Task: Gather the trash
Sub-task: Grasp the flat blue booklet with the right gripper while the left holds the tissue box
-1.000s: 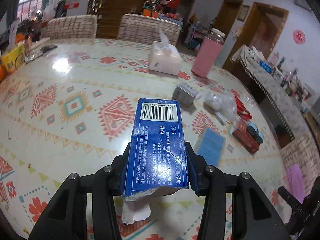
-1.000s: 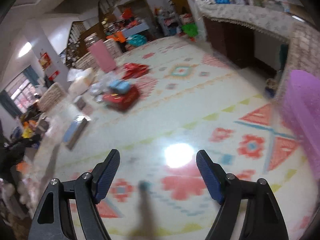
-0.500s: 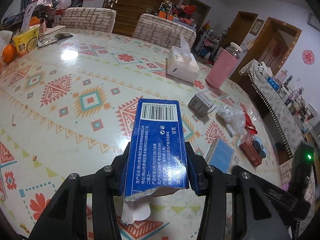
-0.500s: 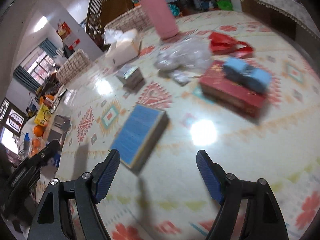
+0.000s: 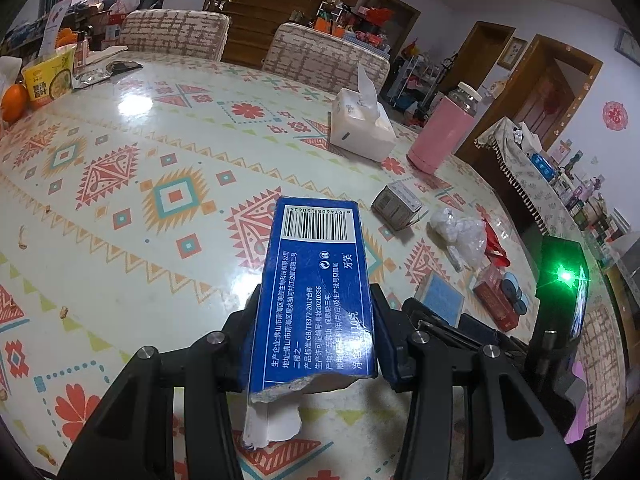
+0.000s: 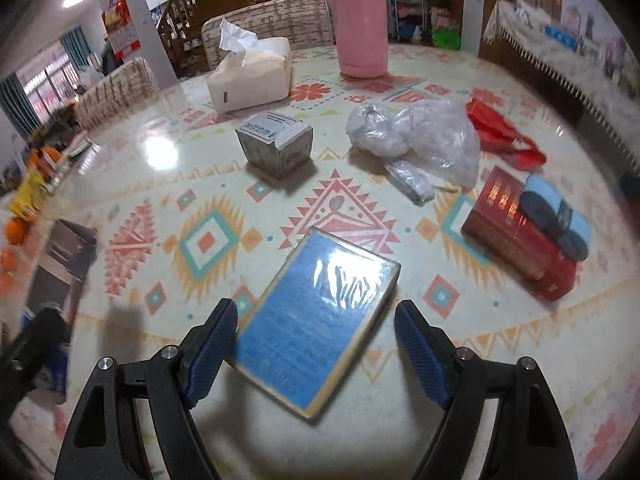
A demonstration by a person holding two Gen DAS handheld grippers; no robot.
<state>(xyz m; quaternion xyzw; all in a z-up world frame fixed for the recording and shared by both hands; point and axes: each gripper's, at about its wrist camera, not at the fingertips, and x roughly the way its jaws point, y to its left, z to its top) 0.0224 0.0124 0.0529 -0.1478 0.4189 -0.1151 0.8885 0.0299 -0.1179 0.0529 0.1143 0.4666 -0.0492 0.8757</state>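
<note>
- Left tool (image 5: 316, 344) clenched on blue toothpaste box (image 5: 316, 292); torn end nearest the camera, barcode end raised over the tabletop (image 5: 120, 168).
- Right tool (image 6: 316, 356) released, pads wide, above flat blue packet (image 6: 316, 320); left pad over packet's near-left edge, right pad clear.
- Bare tabletop left of packet.
- Right of packet: red box (image 6: 520, 236), near tabletop edge.
- Beyond: grey carton (image 6: 276, 144), plastic bag (image 6: 424, 136).
</note>
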